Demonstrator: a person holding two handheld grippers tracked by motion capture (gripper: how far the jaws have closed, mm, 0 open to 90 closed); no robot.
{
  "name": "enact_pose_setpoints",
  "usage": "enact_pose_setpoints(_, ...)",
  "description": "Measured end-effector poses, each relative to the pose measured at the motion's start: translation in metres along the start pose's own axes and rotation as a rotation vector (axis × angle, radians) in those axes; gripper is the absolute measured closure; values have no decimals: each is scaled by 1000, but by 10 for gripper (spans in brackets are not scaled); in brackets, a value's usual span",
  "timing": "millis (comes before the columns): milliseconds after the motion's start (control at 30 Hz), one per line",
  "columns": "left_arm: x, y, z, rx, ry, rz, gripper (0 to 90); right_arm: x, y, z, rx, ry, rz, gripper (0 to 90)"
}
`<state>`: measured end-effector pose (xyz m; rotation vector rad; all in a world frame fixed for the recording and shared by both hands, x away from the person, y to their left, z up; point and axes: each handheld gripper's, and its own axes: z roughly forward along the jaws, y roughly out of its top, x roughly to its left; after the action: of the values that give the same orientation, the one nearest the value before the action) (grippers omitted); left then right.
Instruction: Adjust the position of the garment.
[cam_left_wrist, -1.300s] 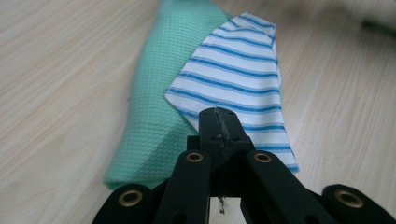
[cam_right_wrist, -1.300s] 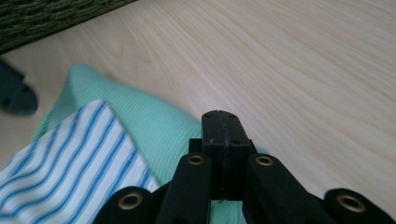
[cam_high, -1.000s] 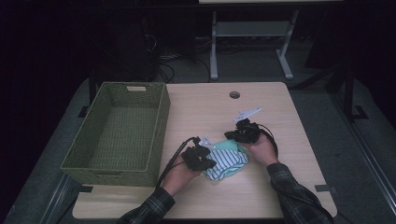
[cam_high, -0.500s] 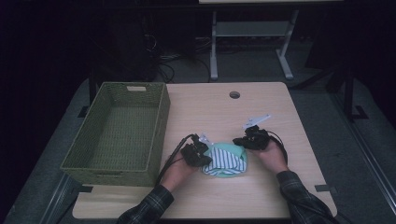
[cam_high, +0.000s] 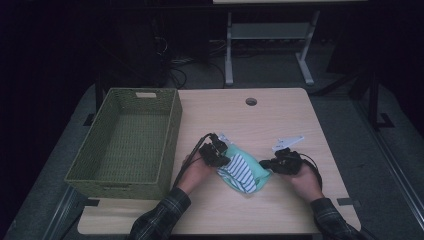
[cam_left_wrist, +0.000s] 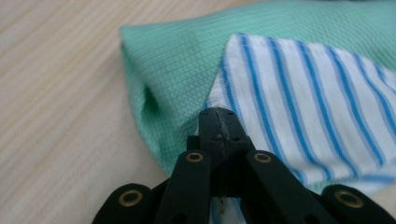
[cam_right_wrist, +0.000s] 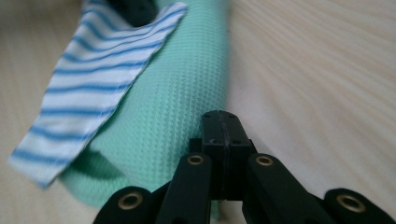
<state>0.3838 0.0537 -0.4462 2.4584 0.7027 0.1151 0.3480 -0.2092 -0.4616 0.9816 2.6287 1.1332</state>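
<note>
High view: a person in plaid sleeves sits at a pale wood-grain table (cam_high: 280, 120) with a black two-jaw gripper in each hand. Between the two grippers, near the table's front edge, lies a folded bundle of cloth: a mint-green waffle-weave cloth (cam_high: 257, 176) with a white cloth with blue stripes (cam_high: 241, 169) lying on top of it. A rectangular olive-green woven basket (cam_high: 167, 145) stands on the left part of the table, just beside the left forearm and apart from the bundle. A round cable hole (cam_high: 251, 101) sits in the tabletop near the far edge.

The left gripper (cam_high: 218, 159) is at the bundle's left end. In the left gripper view its jaws are pressed together, and their tip lies at the near edge of the striped cloth (cam_left_wrist: 308, 107), where that cloth meets the green one (cam_left_wrist: 177, 70); a sliver of fabric seems to be pinched in the seam between them, though that cannot be told for certain.

The right gripper (cam_high: 267, 164) is at the bundle's right end. In the right gripper view its jaws are also together, with their tip over the rolled edge of the green cloth (cam_right_wrist: 182, 93); whether they pinch it cannot be told. The striped cloth (cam_right_wrist: 93, 70) drapes over the green roll's left side there, and bare wood lies to the right.
</note>
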Motion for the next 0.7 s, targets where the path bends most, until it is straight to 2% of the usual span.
enact_pose_setpoints(333, 8, 8, 5, -14, -1, 2, 897, 25, -16, -8, 11, 31, -10, 899)
enact_pose_setpoints(400, 9, 7, 3, -17, -3, 5, 896, 25, -17, -9, 1, 30, -15, 899)
enact_pose_setpoints(500, 8, 6, -3, -33, -11, -1, 856, 24, -18, -12, -16, 19, 3, 896)
enact_pose_setpoints(633, 6, 5, -14, -52, -20, 2, 779, 21, -19, -17, -38, -5, 8, 791)
enact_pose_setpoints(700, 5, 4, -18, -59, -26, 4, 737, 19, -20, -21, -51, -29, 26, 717)
